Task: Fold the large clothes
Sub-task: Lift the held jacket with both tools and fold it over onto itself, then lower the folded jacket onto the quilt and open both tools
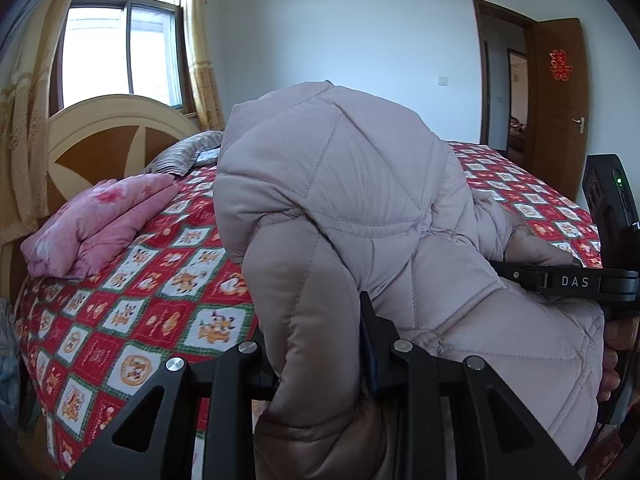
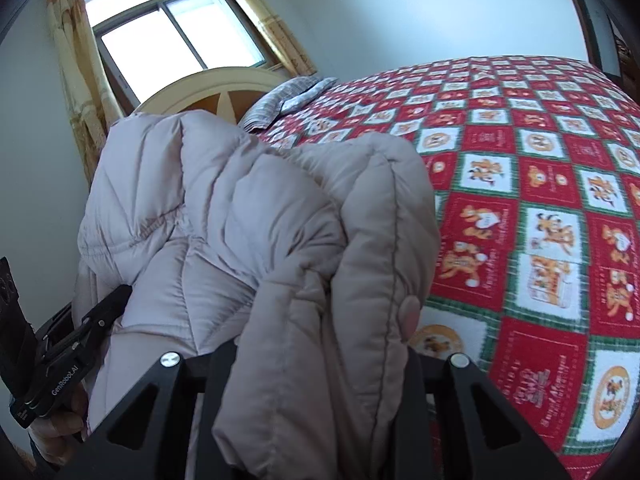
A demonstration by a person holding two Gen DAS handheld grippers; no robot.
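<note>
A large pale pink-grey quilted puffer coat [image 1: 352,200] hangs bunched above the bed. My left gripper [image 1: 316,360] is shut on a thick fold of the coat, which fills the gap between its fingers. My right gripper [image 2: 320,368] is shut on another thick fold of the same coat [image 2: 240,208]. The right gripper also shows at the right edge of the left wrist view [image 1: 568,280], pressed into the coat. The left gripper shows at the lower left of the right wrist view [image 2: 76,344]. The fingertips of both are hidden by fabric.
The bed has a red patterned bedspread [image 1: 132,300], also in the right wrist view [image 2: 540,200]. A folded pink quilt [image 1: 96,224] and a striped pillow [image 1: 188,156] lie by the round headboard [image 1: 112,128]. An open wooden door [image 1: 560,96] is at the right.
</note>
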